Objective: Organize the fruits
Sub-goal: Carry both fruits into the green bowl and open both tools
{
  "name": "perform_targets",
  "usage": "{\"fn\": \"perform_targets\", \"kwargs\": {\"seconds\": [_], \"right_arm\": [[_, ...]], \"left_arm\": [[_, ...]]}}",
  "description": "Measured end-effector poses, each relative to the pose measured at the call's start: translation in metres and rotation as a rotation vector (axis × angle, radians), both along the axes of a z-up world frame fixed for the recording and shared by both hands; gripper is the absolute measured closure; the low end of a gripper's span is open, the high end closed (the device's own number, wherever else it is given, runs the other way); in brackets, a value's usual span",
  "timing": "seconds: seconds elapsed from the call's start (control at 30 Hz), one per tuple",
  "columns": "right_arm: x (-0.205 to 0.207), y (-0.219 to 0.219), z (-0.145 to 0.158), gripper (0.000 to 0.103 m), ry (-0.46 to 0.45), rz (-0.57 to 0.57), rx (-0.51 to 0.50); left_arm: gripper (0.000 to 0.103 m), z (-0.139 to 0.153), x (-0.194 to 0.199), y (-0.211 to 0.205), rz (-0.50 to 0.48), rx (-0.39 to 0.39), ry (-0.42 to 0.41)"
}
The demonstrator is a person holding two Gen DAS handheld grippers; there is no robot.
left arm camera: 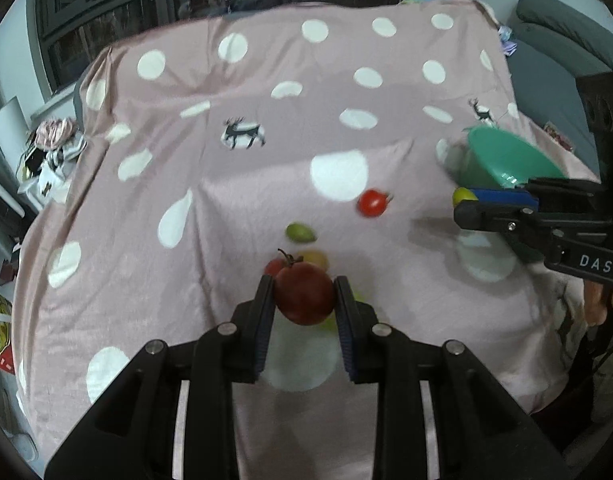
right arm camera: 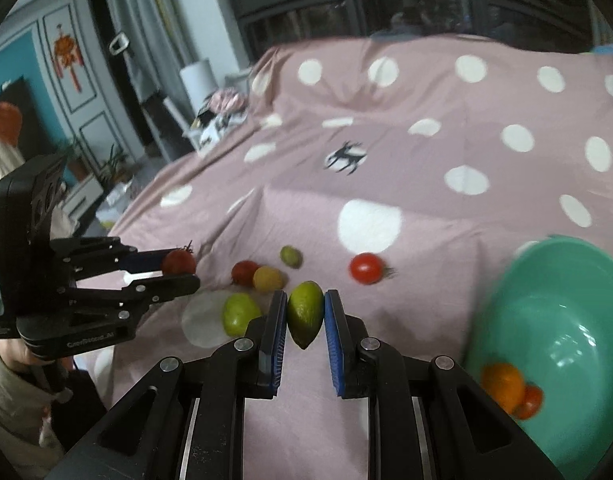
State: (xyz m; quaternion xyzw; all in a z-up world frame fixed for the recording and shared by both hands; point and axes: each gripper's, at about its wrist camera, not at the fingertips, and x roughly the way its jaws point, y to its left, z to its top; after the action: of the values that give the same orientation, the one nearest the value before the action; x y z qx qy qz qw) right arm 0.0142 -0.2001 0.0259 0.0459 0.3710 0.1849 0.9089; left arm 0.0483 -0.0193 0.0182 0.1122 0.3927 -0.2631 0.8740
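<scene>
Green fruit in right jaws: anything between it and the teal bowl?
Nothing visible. The green fruit is clamped in the right gripper; only bare spotted cloth lies between it and the teal bowl, off to its right.

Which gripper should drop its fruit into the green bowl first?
Right. The right gripper, shut on the green fruit, has the green bowl just beside it; the left gripper, holding the dark red tomato, sits farther off.

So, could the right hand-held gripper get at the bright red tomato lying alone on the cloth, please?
Probably not yet: the right hand-held gripper is shut on a green fruit, though the red tomato lies unobstructed.
</scene>
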Motion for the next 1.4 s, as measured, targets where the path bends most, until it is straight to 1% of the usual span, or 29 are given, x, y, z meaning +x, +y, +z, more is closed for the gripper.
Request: {"fn": "perform_targets", "kwargs": {"seconds": [0.17, 0.3, 0.47, 0.63, 0.7, 0.9, 1.07, 1.3, 1.33, 1.37, 1.4], "right_arm": [[-0.014, -0.03, 0.008, 0.083, -0.035, -0.074, 0.037], [-0.025, -0.057, 0.011, 0.083, -0.055, -0.138, 0.058], [-0.035, -0.087, 0.009, 0.083, -0.056, -0.23, 0.043], [-0.044, -0.119, 0.001, 0.083, -0.041, -0.31, 0.036], [-0.047, -0.133, -0.003, 0.083, -0.027, -0.34, 0.048], [-0.052, -0.155, -0.015, 0.083, 0.017, -0.393, 0.044], [-0.053, -0.162, -0.022, 0.083, 0.043, -0.407, 0.032], [-0.056, -0.161, -0.02, 0.082, 0.037, -0.41, 0.02], [-0.055, -0.162, -0.02, 0.082, 0.037, -0.413, 0.022], [-0.056, -0.162, -0.02, 0.082, 0.037, -0.416, 0.022], [-0.056, -0.161, -0.019, 0.082, 0.033, -0.416, 0.023]], "left_arm": [[0.074, 0.015, -0.006, -0.029, -0.045, -0.036, -0.023], [0.074, 0.02, -0.011, -0.065, -0.111, -0.046, -0.029], [0.074, 0.024, -0.019, -0.112, -0.189, -0.044, -0.037], [0.074, 0.021, -0.022, -0.154, -0.25, -0.02, -0.042], [0.074, 0.019, -0.024, -0.17, -0.272, -0.003, -0.044], [0.074, 0.007, -0.024, -0.204, -0.315, 0.046, -0.026], [0.073, -0.003, -0.02, -0.222, -0.331, 0.079, -0.008], [0.072, -0.007, -0.017, -0.226, -0.313, 0.093, -0.008], [0.068, -0.007, -0.016, -0.225, -0.305, 0.089, -0.011], [0.065, -0.005, -0.015, -0.223, -0.301, 0.077, -0.013], [0.059, -0.003, -0.014, -0.219, -0.299, 0.049, -0.011]]}}
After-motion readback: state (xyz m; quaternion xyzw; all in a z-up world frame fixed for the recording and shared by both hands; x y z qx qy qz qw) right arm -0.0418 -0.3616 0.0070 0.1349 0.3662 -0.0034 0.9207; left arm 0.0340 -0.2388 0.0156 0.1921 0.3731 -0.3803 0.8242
